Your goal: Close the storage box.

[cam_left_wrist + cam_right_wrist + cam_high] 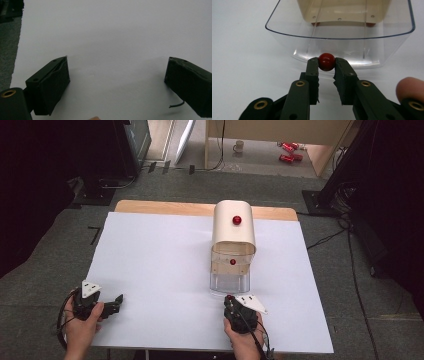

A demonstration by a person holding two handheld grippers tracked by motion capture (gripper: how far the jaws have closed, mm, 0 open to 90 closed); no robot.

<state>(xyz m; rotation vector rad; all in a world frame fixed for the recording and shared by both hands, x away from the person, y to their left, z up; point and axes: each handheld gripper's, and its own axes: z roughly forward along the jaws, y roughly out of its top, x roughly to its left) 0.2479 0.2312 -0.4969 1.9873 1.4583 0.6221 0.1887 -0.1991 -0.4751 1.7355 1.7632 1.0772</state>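
A cream rounded cabinet (234, 232) stands right of the table's middle, with a red knob (236, 220) on top. From its front a clear plastic drawer (229, 282) is pulled out toward me; a second red knob (233, 262) shows behind it. My right gripper (230, 301) is shut on the drawer's own red knob (326, 61), which sits between the jaw tips just in front of the clear drawer wall (372, 50). My left gripper (117, 300) rests at the table's near left corner, jaws wide open (118, 58) over bare white surface, nothing between them.
The white table (160, 265) has a wooden strip (165, 207) along its far edge. On the floor beyond lie a mug (239, 145), red cans (289, 151) and cables (325, 239). Dark stands flank both sides.
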